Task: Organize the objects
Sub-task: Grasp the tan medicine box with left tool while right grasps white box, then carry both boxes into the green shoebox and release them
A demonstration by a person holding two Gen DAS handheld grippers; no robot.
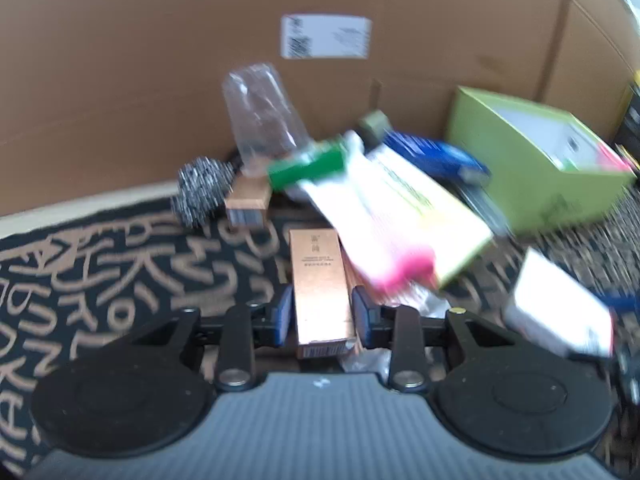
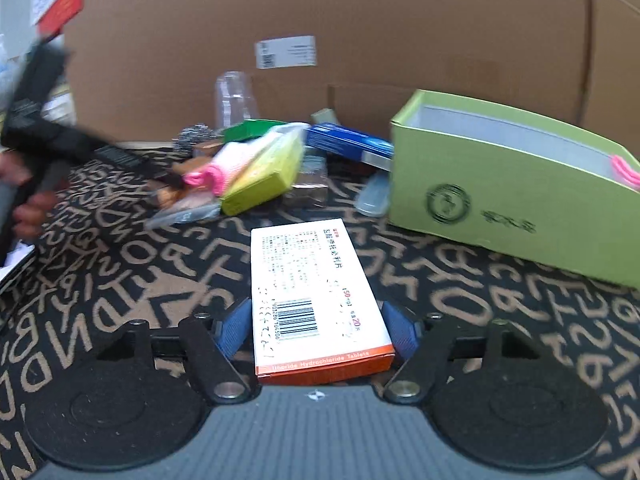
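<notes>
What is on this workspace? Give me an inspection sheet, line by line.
Surface: black mat with tan lettering.
Job's things: copper box; white tablet box; open green box.
Clutter: piled steel scourer, clear plastic wrapper, blue box, pink-and-white pack.
Grippers: left hand-held gripper closed on the copper box, pads apparently against its sides; right hand-held gripper closed on the white tablet box.
Cables: nothing seen.
Surroundings: cardboard wall with a white label.
</notes>
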